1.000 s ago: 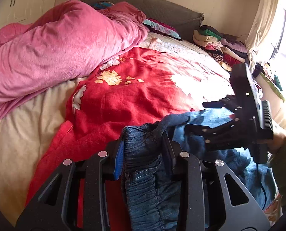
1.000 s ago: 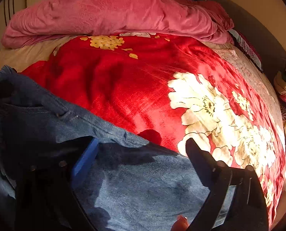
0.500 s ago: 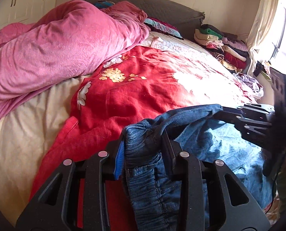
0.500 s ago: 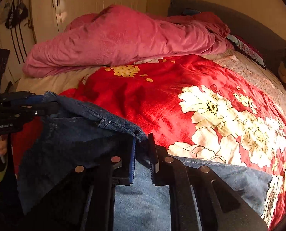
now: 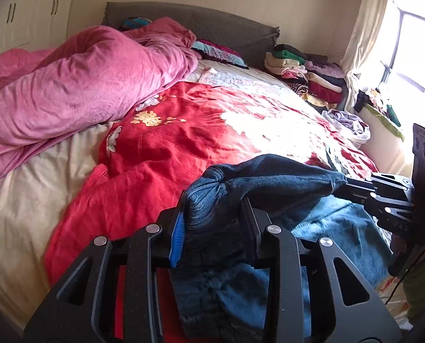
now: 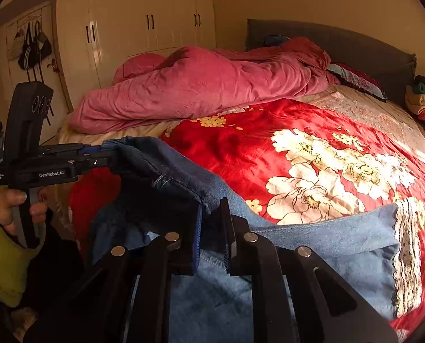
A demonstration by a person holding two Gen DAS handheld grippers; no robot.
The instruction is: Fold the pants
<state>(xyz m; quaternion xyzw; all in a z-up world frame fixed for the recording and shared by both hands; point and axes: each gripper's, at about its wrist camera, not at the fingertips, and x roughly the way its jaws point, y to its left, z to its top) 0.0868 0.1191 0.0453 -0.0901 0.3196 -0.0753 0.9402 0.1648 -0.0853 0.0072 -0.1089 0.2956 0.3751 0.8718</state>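
Note:
Blue denim pants hang by the waistband, stretched between my two grippers above the near edge of the bed. My left gripper is shut on one end of the waistband; it also shows in the right wrist view. My right gripper is shut on the other end of the pants; it also shows in the left wrist view. A lighter leg with a lace-trimmed hem lies on the red floral blanket.
A crumpled pink duvet fills the bed's far left. Stacked folded clothes sit by the grey headboard. White wardrobes stand behind. A window with a curtain is on the right.
The right gripper closed on the waistband and both grippers moved apart and upward, pulling the waistband taut between them. The left gripper kept its grip.

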